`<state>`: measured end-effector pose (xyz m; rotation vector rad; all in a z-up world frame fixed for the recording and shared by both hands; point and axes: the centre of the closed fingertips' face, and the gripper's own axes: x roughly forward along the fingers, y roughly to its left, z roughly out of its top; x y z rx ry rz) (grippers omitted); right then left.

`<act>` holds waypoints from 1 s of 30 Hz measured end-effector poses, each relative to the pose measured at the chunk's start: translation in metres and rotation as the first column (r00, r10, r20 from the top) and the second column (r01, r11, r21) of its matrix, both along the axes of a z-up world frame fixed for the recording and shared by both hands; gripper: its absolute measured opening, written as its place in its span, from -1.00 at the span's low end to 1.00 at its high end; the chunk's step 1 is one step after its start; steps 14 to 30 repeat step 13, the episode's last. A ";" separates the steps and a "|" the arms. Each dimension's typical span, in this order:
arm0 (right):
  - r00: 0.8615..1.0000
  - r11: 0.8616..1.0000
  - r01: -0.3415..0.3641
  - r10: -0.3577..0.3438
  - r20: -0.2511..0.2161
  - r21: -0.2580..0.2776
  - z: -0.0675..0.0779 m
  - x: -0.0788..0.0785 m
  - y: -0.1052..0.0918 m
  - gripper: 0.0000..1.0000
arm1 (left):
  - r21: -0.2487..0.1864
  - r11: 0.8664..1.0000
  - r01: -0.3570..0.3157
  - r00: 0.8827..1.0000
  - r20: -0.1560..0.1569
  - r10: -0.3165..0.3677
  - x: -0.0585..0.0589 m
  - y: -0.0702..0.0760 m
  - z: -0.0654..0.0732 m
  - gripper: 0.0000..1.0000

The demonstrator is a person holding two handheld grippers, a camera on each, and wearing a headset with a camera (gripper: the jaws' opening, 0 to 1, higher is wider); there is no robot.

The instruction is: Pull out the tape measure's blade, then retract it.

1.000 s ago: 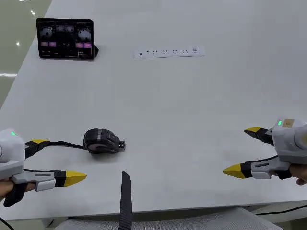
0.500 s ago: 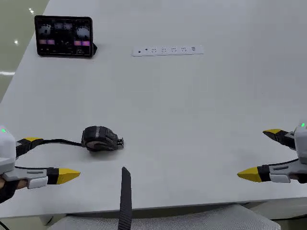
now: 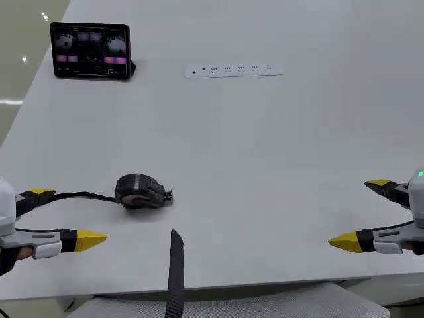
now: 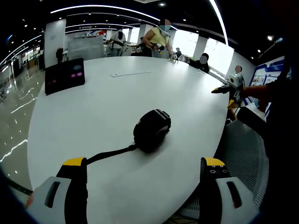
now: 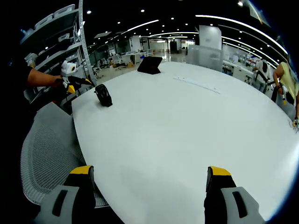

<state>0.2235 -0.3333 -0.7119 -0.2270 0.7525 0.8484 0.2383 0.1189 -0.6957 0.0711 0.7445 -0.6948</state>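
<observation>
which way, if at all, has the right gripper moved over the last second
Yes. Against the power strip, which keeps its place in the head view, the right gripper has drawn back rightward, away from the tape measure.

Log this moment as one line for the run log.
phase: before pull | tape measure: on table, blade in | left tool: open, beside strap | right tool: open, apart
</observation>
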 end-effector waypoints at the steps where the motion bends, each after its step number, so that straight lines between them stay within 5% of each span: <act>1: 1.000 1.000 -0.002 0.002 -0.001 -0.002 0.000 0.000 0.000 0.98 | 0.001 1.000 0.001 1.000 0.002 -0.001 0.000 0.000 0.000 0.98; 30: 1.000 1.000 -0.001 0.001 0.010 0.012 0.005 -0.001 0.004 0.98 | 0.012 1.000 0.005 1.000 0.017 -0.005 -0.005 0.002 0.004 0.98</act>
